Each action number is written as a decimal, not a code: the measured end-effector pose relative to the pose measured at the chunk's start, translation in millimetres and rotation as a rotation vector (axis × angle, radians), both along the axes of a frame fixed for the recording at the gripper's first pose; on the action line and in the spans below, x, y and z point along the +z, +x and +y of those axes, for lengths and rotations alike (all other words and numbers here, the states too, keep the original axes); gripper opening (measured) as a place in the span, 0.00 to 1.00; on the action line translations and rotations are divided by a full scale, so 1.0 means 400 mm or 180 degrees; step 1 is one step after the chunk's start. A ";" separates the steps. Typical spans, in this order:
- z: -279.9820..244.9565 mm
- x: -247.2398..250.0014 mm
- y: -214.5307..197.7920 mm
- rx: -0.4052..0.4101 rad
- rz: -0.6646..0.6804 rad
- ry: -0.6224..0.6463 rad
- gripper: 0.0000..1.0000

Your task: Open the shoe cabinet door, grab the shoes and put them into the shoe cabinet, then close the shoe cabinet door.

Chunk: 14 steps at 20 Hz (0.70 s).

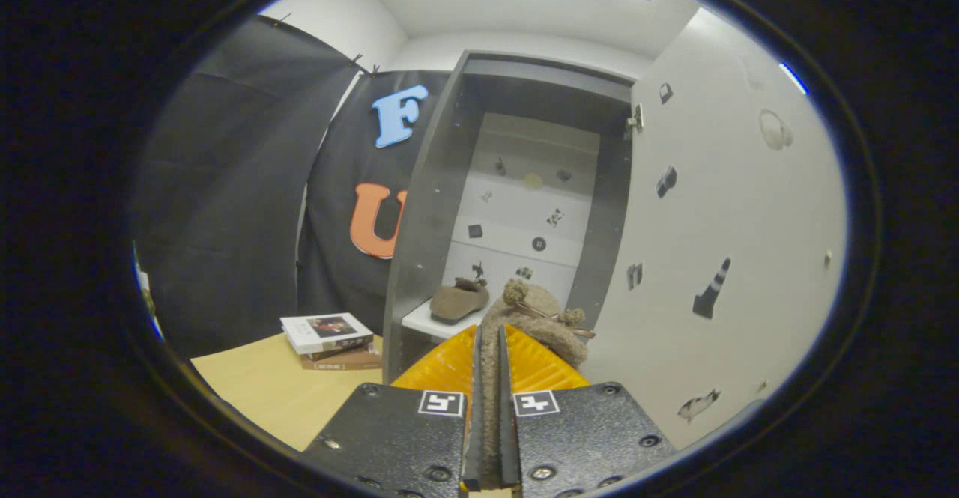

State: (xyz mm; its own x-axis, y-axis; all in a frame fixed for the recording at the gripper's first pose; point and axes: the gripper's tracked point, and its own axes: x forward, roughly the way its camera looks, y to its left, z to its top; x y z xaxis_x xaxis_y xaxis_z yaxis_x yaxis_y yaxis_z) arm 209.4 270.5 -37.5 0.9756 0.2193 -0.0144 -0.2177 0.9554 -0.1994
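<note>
Your gripper is pinching a fuzzy tan slipper by its edge, both fingers pressed onto the fabric sandwiched between them, the slipper's pompoms and thin laces standing just beyond the fingertips. You hold it at the mouth of the shoe cabinet, a tall dark-framed unit whose white door stands swung wide to the right of the fingers.

Inside, a second matching slipper already rests on a white shelf low in the cabinet, just ahead and slightly left of your fingers. The cabinet's pale back panel carries small dark stickers, as does the inner face of the open door; their shapes are too small to make out, and none bears legible writing.

Left of the cabinet, a short stack of books lies on a light wooden tabletop, the top one white-covered with a picture on it. Its lettering cannot be read. Black cloth hangs behind the table.
</note>
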 end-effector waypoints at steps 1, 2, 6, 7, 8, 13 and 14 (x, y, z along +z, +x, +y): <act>-0.002 0.021 0.019 -0.0043 -0.0016 -0.0013 0.11; 0.002 0.034 0.039 -0.0061 -0.0004 -0.0013 0.11; 0.015 0.053 0.130 -0.0099 0.0105 0.0053 0.11; 0.018 0.053 0.154 -0.0105 0.0138 0.0090 0.11; 0.018 0.049 0.176 -0.0119 0.0159 0.0112 0.11; 0.007 0.015 0.337 -0.0265 0.0264 0.0143 0.11; 0.007 -0.001 0.371 -0.0275 0.0303 0.0143 0.11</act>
State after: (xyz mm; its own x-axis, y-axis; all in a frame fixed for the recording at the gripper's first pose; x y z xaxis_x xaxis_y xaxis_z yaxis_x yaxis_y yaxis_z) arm 357.9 273.1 -37.7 0.9855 0.1371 -0.1000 -0.1502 0.9789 -0.1383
